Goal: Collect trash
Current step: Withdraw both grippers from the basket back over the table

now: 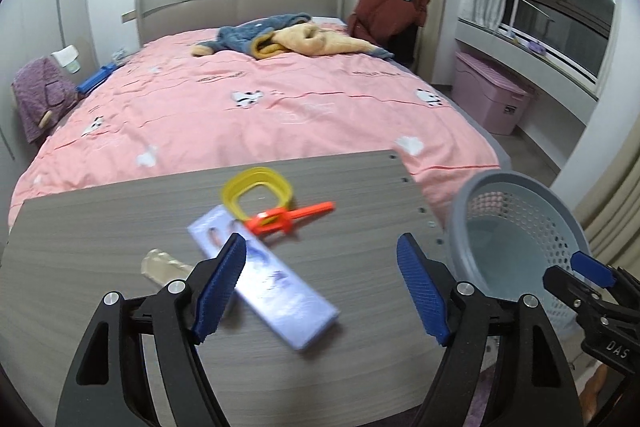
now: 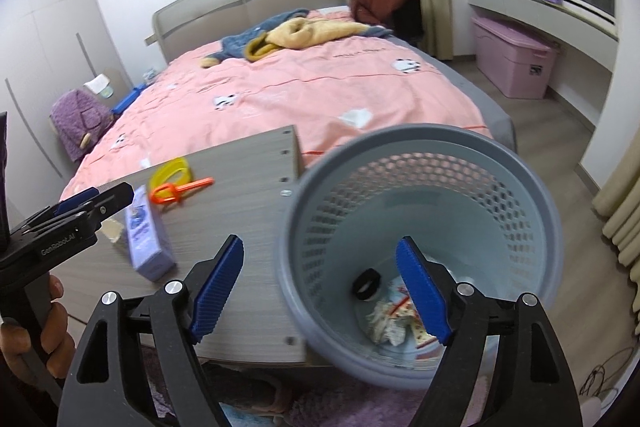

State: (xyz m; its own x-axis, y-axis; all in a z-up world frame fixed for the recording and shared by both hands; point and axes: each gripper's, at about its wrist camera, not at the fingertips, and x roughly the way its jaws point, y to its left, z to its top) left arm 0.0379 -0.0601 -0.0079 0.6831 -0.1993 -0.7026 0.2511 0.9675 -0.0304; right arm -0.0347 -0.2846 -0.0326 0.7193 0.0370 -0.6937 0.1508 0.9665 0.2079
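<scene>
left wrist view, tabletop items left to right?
Crumpled clear wrapper → long pale-blue box → orange plastic piece → grey mesh wastebasket past the board's right edge. Yellow ring left out; it overlaps.

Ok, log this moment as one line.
left gripper: open, over box | right gripper: open, empty, above basket | basket: paper trash, black ring

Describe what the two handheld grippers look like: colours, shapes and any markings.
Both the left gripper and the right gripper have black angular jaws with triangular cut-outs, silver round pivot bolts and ribbed blue pads. White lettering marks the black bodies, "GenRobot.AI" on the left.
</scene>
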